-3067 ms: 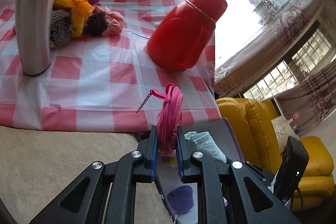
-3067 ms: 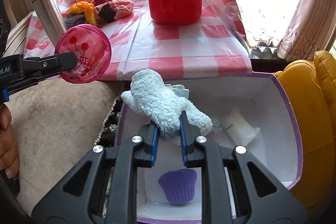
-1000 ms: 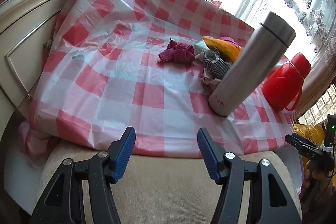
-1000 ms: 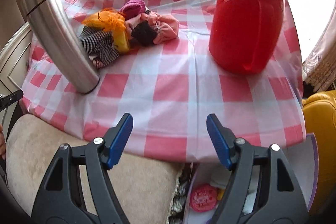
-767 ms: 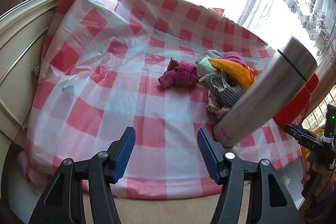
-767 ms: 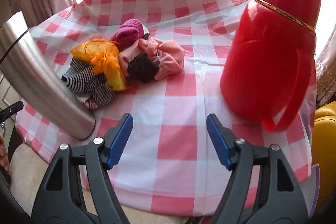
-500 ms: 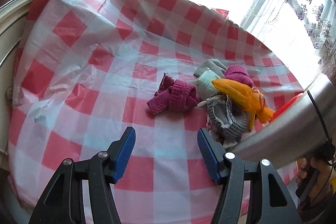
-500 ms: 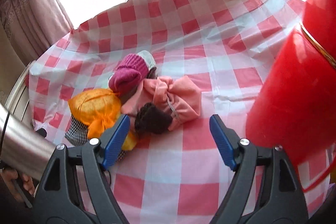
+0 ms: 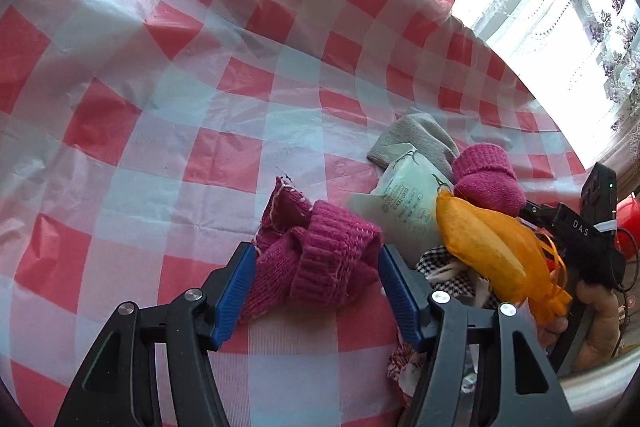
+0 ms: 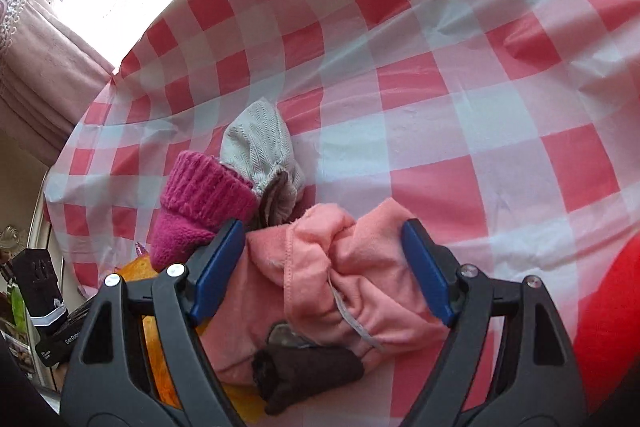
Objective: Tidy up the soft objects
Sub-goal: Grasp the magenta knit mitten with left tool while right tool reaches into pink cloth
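A pile of soft things lies on the red-checked tablecloth (image 9: 160,107). My left gripper (image 9: 316,251) is open, its blue pads on either side of a crumpled magenta knit piece (image 9: 328,267) without squeezing it. My right gripper (image 10: 320,231) is open wide, jaws still spreading, and straddles a pink fleece bundle (image 10: 340,275). A dark brown piece (image 10: 304,375) lies under that bundle's near edge. Beside them are a second magenta knit (image 10: 200,195), a grey cloth (image 10: 260,147), an orange pouch (image 9: 480,247), a pale green packet (image 9: 400,203) and a checked cloth (image 9: 444,267).
A red jug (image 10: 608,327) stands close on the right of the pink bundle. In the left wrist view a hand (image 9: 596,323) holds the other gripper's body behind the orange pouch. Bare tablecloth stretches to the left and far side of the pile.
Both grippers have come forward from the table's near edge and down onto the pile. The left now straddles the magenta knit, the right the pink bundle. The right jaws have widened a little.
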Action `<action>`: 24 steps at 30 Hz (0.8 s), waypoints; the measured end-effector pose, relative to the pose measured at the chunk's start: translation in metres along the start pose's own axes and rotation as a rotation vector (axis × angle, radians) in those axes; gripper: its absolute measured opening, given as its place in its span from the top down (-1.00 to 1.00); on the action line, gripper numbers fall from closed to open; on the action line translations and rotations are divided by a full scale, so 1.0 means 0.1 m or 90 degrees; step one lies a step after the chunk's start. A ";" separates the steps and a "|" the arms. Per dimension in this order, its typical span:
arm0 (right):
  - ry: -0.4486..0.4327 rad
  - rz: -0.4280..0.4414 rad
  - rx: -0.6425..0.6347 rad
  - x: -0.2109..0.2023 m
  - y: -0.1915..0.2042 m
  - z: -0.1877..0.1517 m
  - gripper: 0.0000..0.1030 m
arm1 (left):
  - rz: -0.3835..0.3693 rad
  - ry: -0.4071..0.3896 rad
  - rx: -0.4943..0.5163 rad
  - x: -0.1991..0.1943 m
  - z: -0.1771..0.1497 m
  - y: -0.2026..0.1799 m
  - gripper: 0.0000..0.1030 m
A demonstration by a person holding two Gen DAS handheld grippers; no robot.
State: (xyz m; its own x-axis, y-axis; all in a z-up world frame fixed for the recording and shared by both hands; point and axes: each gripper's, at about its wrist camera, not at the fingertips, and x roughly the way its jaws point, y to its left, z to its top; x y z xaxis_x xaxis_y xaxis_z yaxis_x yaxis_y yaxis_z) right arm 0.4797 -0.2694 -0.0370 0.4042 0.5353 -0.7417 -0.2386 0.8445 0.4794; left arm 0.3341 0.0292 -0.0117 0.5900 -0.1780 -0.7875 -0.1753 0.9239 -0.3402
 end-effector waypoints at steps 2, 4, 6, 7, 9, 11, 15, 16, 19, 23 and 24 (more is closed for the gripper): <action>0.026 -0.002 -0.032 0.13 0.11 0.03 -0.45 | 0.002 0.005 0.012 0.09 0.02 -0.01 -0.24; 0.051 -0.007 -0.078 0.27 0.25 0.00 -0.18 | 0.009 0.012 0.024 0.19 0.02 -0.01 -0.16; 0.061 -0.010 -0.113 0.35 0.35 -0.06 0.01 | -0.003 0.015 0.021 0.26 0.02 0.02 0.07; 0.065 -0.008 -0.124 0.37 0.39 -0.09 0.03 | -0.007 0.014 0.020 0.27 0.03 0.03 0.11; 0.072 0.011 -0.139 0.39 0.45 -0.14 0.14 | -0.011 0.012 0.033 0.28 0.01 0.02 0.27; 0.084 0.028 -0.165 0.39 0.53 -0.23 0.18 | -0.012 0.011 0.047 0.28 -0.02 0.00 0.35; 0.098 0.055 -0.193 0.35 0.62 -0.40 0.21 | -0.011 0.010 0.052 0.19 -0.11 0.04 0.39; 0.102 0.063 -0.198 0.34 0.64 -0.44 0.21 | -0.011 0.009 0.053 0.16 -0.15 0.06 0.40; 0.113 0.084 -0.203 0.29 0.65 -0.54 0.25 | -0.010 0.003 0.046 0.04 -0.27 0.16 0.40; 0.109 0.088 -0.171 0.20 0.57 -0.58 0.24 | 0.005 -0.009 0.020 -0.11 -0.41 0.29 0.41; 0.102 0.084 -0.159 0.15 0.54 -0.59 0.16 | 0.011 -0.013 0.016 -0.15 -0.43 0.31 0.41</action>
State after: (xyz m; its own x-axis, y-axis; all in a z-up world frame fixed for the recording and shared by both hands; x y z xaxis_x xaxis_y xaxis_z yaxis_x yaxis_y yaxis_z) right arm 0.4206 -0.2148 -0.0501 0.2157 0.6196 -0.7547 -0.4970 0.7350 0.4614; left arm 0.2857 0.0463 -0.0327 0.6031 -0.1548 -0.7825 -0.1660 0.9352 -0.3129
